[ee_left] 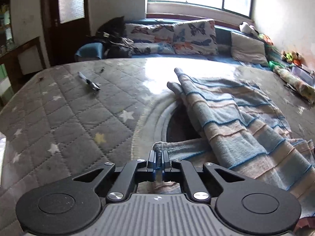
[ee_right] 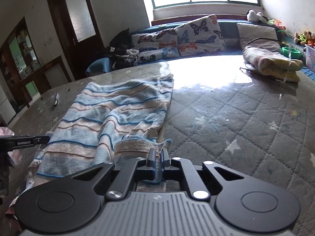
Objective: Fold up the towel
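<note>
A blue, white and pink striped towel [ee_left: 232,118] lies rumpled on a grey quilted table cover with stars [ee_left: 69,106]. In the left wrist view my left gripper [ee_left: 158,154] is shut on the towel's near left corner, which bunches up between the fingers. In the right wrist view the same towel [ee_right: 110,114] stretches away to the left, and my right gripper [ee_right: 157,153] is shut on its near right corner. The left gripper's black finger [ee_right: 25,140] shows at the left edge of that view, level with the towel's near edge.
A pen [ee_left: 88,81] lies on the cover to the far left. A folded yellowish cloth [ee_right: 273,63] sits at the far right. Behind the table runs a blue bench with butterfly cushions [ee_right: 198,35], toys and a dark bag. A brown door [ee_right: 76,19] stands left.
</note>
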Tool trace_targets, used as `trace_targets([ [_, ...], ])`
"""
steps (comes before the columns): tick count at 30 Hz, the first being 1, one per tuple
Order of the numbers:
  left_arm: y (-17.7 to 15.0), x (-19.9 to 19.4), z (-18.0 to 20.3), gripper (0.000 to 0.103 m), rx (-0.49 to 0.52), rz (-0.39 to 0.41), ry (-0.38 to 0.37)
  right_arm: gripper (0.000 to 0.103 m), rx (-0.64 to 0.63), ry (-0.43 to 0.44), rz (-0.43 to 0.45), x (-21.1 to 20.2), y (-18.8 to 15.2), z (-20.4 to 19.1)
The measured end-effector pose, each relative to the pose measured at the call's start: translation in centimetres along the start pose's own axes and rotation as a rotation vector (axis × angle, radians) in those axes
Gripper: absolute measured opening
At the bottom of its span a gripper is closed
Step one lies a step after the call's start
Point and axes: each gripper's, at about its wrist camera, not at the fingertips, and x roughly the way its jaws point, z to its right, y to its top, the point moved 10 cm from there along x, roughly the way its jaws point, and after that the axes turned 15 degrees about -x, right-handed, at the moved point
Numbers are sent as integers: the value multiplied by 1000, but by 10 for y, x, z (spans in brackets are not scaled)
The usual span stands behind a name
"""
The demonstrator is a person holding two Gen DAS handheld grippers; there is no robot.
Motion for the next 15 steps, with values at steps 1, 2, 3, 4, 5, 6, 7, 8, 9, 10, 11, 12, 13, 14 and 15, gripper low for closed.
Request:
trace_targets([
  [1,1,-4,0,5,-1,15,6,2,8,-6,8,-4,1,2],
  [2,3,-8,-1,5,-1,30,12,1,12,-12,16,-7,1,4],
  [3,4,-12,-1,5,-3,42,18,1,12,-18,24,-10,2,6],
  [4,4,-15,-1,5,-7,48,24,1,13,-24,32,-13,3,7],
  [5,5,-18,-2,5,-13,52,30,1,13,-27,36,-16,3,9],
  [6,5,-20,-2,5,-19,56,33,1,14,-28,39,-18,4,10],
  [7,5,-23,-2,5,-23,60,30,1,14,-30,41,-20,4,11],
  [8,5,-25,-1,5,-28,64,28,1,19,-23,38,-19,3,12],
  [9,5,-27,0,5,-31,67,26,4,28,-12,31,-17,2,13],
  [10,5,-29,1,5,-29,69,26,5,38,-8,25,-14,1,14],
  [11,4,-31,1,5,-27,70,26,8,39,-12,17,-11,-1,16],
  [12,3,-31,1,5,-26,70,27,16,35,-18,7,-8,-3,16],
  [13,2,-32,1,5,-27,68,28,23,31,-25,-3,-5,-4,17],
  [14,2,-32,0,5,-29,67,28,34,29,-26,-10,-1,-6,18],
  [15,1,-33,-1,5,-30,67,28,36,28,-25,-15,3,-7,18],
])
